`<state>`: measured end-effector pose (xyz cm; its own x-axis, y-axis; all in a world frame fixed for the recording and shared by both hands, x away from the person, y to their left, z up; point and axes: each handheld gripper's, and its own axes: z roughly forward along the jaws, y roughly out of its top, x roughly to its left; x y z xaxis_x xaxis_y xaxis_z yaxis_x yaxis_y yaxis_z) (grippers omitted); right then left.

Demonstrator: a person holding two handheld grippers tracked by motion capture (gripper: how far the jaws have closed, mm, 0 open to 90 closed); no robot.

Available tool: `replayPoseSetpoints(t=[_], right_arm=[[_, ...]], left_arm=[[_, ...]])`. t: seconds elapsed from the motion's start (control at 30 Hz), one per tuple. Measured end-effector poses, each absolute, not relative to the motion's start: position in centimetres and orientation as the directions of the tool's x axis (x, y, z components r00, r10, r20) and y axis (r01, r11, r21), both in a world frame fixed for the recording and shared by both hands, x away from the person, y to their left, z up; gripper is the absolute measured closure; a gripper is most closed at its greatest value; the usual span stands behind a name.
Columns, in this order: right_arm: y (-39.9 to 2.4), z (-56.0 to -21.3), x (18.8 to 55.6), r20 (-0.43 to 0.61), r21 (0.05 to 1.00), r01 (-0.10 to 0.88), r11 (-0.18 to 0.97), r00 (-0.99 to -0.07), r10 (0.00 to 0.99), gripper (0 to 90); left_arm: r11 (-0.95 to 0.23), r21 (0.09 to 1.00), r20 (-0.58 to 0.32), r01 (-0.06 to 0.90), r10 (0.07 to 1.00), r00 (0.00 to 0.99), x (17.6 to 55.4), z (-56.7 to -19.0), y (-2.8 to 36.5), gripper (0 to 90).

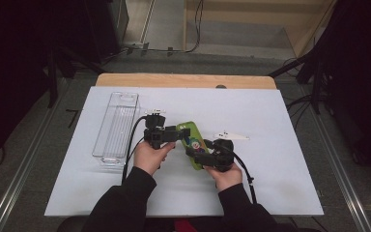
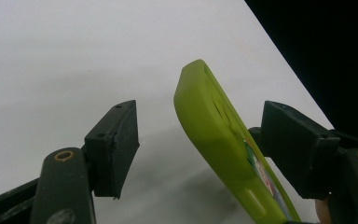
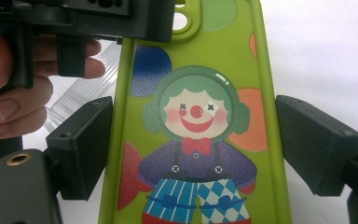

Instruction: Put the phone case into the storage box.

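High view: a person's 2 hands meet over the middle of a white table. The left gripper and right gripper both reach a green phone case held just above the table centre. A clear plastic tray lies to the left and a small white object to the right.

Left gripper view: the case stands edge-on between the jaws, which are apart; the right pad sits just beside it, the left pad stands off, so nothing is clamped.

Right gripper view: the case, printed with a clown, lies between the 2 pads. The left one touches its edge, the right one stands just off, so I cannot tell whether it is gripped.

The case looks light, thin and rubbery, likely to bend or twist. It is best pinched across its long side edges, near the middle.
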<state>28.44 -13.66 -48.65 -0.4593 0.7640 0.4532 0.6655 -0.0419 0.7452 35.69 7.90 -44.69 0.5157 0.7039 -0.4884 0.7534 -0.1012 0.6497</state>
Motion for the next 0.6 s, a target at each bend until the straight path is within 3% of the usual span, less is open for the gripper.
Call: replayPoseSetpoints(t=[0.17, 0.47, 0.6], right_arm=[[-13.61, -48.58, 28.36, 0.449, 0.751, 0.658, -0.048, -0.457, 0.768, 14.2], [-13.52, -48.67, 28.27, 0.445, 0.758, 0.65, -0.049, -0.462, 0.767, 14.2], [-13.56, -48.76, 28.3, 0.447, 0.759, 0.649, -0.049, -0.465, 0.764, 14.2]], left_arm=[[-0.083, 0.637, -0.505, 0.767, 0.706, 0.496, 35.86, -44.67, 7.78, 33.1], [-0.028, 0.621, -0.565, 0.783, 0.677, 0.472, 35.94, -44.45, 8.05, 61.3], [-0.005, 0.603, -0.601, 0.797, 0.654, 0.459, 36.05, -44.55, 8.27, 67.2]])
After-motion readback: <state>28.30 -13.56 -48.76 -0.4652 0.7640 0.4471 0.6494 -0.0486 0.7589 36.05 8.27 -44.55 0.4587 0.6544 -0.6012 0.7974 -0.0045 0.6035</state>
